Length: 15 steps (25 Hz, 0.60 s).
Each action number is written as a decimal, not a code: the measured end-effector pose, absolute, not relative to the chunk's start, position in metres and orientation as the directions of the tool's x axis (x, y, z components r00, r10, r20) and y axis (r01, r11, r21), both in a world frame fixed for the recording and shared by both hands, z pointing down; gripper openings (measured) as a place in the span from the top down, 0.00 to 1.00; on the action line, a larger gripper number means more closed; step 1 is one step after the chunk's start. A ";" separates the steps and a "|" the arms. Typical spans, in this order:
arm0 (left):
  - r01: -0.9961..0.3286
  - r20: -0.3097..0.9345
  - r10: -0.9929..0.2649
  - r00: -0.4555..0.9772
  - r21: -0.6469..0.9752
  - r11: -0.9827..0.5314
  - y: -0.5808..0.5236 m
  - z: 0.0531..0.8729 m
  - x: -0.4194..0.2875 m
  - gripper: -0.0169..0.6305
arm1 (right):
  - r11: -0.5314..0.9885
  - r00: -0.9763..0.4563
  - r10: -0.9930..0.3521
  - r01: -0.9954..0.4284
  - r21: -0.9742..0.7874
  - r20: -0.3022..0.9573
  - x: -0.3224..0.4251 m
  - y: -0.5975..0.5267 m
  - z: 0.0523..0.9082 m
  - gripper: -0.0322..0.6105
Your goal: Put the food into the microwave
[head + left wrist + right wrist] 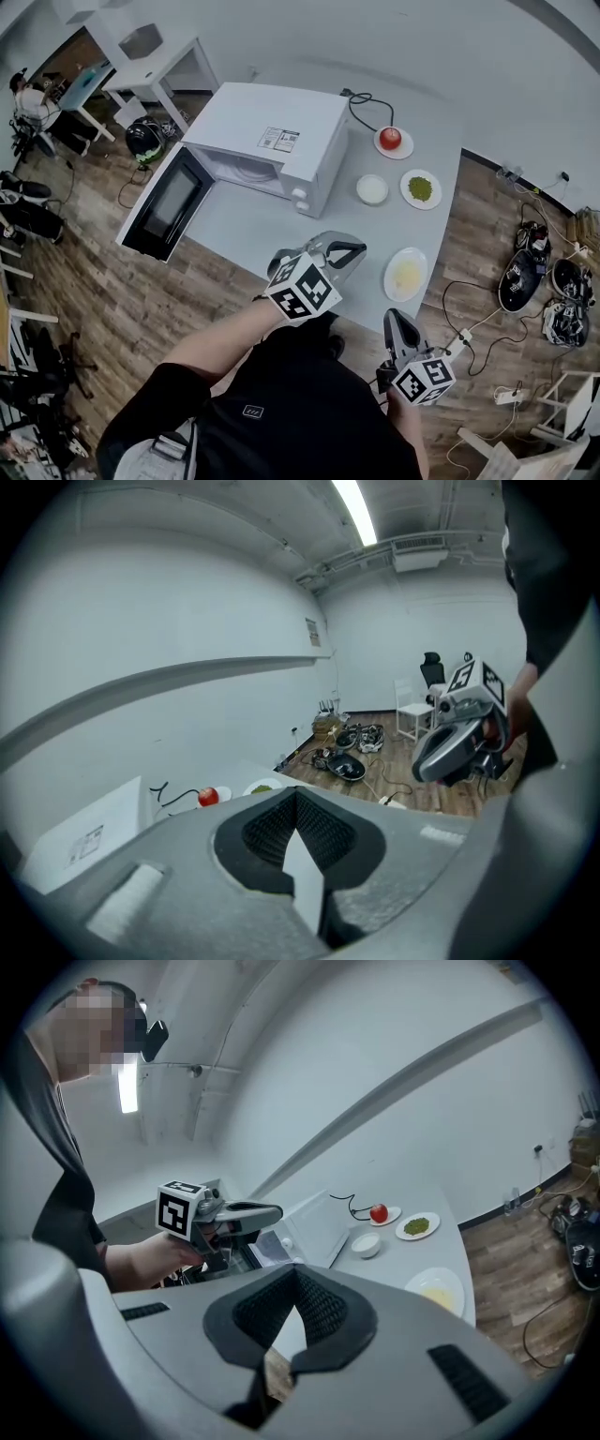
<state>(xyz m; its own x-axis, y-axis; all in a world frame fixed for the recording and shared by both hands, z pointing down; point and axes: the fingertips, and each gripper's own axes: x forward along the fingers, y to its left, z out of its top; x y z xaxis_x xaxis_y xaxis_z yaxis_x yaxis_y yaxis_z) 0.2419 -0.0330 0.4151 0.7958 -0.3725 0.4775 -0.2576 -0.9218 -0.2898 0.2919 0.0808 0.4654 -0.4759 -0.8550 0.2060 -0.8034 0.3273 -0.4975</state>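
Observation:
The white microwave [267, 136] stands on the grey table [248, 234] with its door [167, 204] swung open to the left. To its right are a red fruit on a small plate [391, 140], a white bowl [372, 189], a plate of green food [421, 187] and a plate of yellow food [406, 274]. My left gripper [349, 249] hovers over the table's near edge, left of the yellow plate, shut and empty. My right gripper [396, 319] is off the table's near corner, shut with nothing in it. The right gripper view shows the left gripper [253, 1213] in front of the microwave [314, 1227].
Cables, helmets and bags lie on the wood floor [525, 272] to the right. A black cord [361, 103] runs behind the microwave. White tables [150, 66] and a seated person [33, 108] are at the far left. A white wall is close behind the table.

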 end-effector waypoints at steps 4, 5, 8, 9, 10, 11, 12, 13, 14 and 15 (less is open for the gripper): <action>-0.253 0.483 -0.434 0.761 -0.395 -0.883 -0.070 0.433 0.252 0.96 | 0.329 -0.490 -0.840 -0.802 -0.499 0.233 0.288 0.058 0.475 0.94; -0.246 0.488 -0.427 0.761 -0.392 -0.886 -0.076 0.440 0.255 0.97 | 0.333 -0.496 -0.835 -0.800 -0.499 0.238 0.286 0.053 0.478 0.94; -0.212 0.519 -0.408 0.751 -0.395 -0.894 -0.092 0.465 0.264 0.97 | 0.335 -0.506 -0.819 -0.803 -0.492 0.269 0.282 0.038 0.492 0.94; -0.203 0.527 -0.408 0.746 -0.403 -0.892 -0.099 0.473 0.267 0.97 | 0.335 -0.508 -0.814 -0.807 -0.487 0.281 0.283 0.032 0.498 0.94; -0.196 0.533 -0.409 0.741 -0.412 -0.890 -0.106 0.480 0.270 0.97 | 0.335 -0.510 -0.809 -0.809 -0.483 0.292 0.283 0.025 0.505 0.94; -0.192 0.535 -0.413 0.737 -0.420 -0.887 -0.114 0.486 0.273 0.97 | 0.336 -0.512 -0.804 -0.810 -0.481 0.301 0.283 0.017 0.511 0.94; -0.191 0.535 -0.420 0.733 -0.431 -0.882 -0.122 0.492 0.276 0.97 | 0.336 -0.515 -0.800 -0.810 -0.481 0.308 0.283 0.010 0.518 0.94; -0.192 0.533 -0.429 0.729 -0.442 -0.876 -0.129 0.497 0.279 0.97 | 0.337 -0.519 -0.795 -0.809 -0.481 0.315 0.283 0.002 0.524 0.94; -0.194 0.531 -0.440 0.724 -0.455 -0.869 -0.137 0.501 0.283 0.97 | 0.338 -0.522 -0.791 -0.809 -0.482 0.321 0.283 -0.005 0.530 0.94; -0.196 0.531 -0.450 0.718 -0.467 -0.863 -0.144 0.507 0.285 0.96 | 0.338 -0.525 -0.786 -0.807 -0.484 0.326 0.283 -0.011 0.535 0.94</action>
